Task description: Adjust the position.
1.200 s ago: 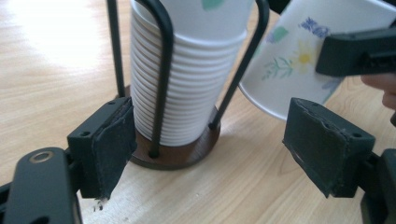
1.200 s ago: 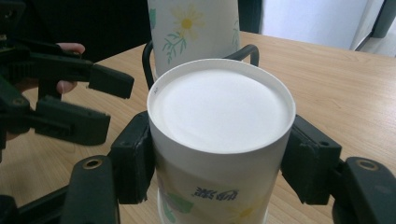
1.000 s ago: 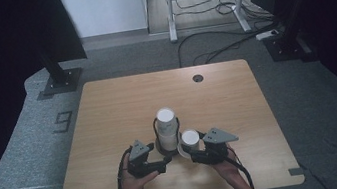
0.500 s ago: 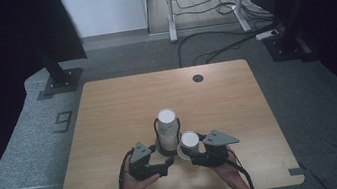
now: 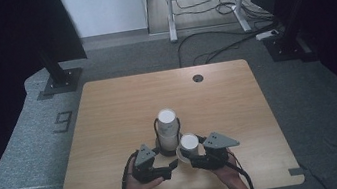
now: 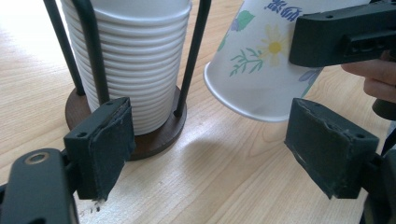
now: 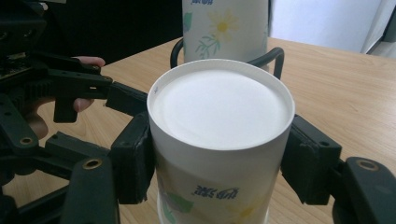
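Cup [image 7: 219,140] clamped upside down in right gripper [image 5: 197,157], lifted beside stack [image 5: 167,129] at centre frame. Left gripper [image 6: 224,144] open, empty. Setting down remains.

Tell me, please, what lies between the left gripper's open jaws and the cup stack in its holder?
Only bare wooden table, seen in the left gripper view: the left gripper faces the cup stack with nothing between.
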Action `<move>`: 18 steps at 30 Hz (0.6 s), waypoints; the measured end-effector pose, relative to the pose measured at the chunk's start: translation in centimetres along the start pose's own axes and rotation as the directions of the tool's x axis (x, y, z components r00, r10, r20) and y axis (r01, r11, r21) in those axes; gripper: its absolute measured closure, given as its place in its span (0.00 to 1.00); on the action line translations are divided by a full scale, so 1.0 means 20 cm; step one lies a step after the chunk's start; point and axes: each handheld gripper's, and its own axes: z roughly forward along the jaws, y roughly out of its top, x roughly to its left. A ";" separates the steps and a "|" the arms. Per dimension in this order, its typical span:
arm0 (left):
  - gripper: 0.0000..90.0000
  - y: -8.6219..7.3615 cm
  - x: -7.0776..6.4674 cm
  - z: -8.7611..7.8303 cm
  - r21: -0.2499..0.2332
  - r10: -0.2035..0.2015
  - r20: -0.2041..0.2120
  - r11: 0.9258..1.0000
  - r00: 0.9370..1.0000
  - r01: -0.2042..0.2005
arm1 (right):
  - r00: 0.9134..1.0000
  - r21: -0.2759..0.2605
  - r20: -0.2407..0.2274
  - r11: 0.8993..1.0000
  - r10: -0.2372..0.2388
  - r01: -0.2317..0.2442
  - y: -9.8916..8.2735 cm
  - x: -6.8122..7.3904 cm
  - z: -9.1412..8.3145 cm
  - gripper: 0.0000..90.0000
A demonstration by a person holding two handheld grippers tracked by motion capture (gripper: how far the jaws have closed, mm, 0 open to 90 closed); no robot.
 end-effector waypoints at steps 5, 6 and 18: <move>0.17 -0.01 -0.02 0.01 0.005 0.006 0.005 1.000 1.000 -0.006 | 1.000 0.000 -0.007 1.000 -0.001 0.001 0.00 0.01 0.00 0.37; 0.17 -0.01 -0.02 0.01 0.008 0.006 0.007 1.000 1.000 -0.006 | 1.000 0.001 -0.009 1.000 -0.001 0.001 0.00 0.02 0.00 0.37; 0.16 -0.03 -0.08 0.05 0.041 0.031 0.014 0.999 0.999 -0.031 | 0.999 0.005 -0.028 1.000 -0.015 0.015 0.00 0.06 0.02 0.37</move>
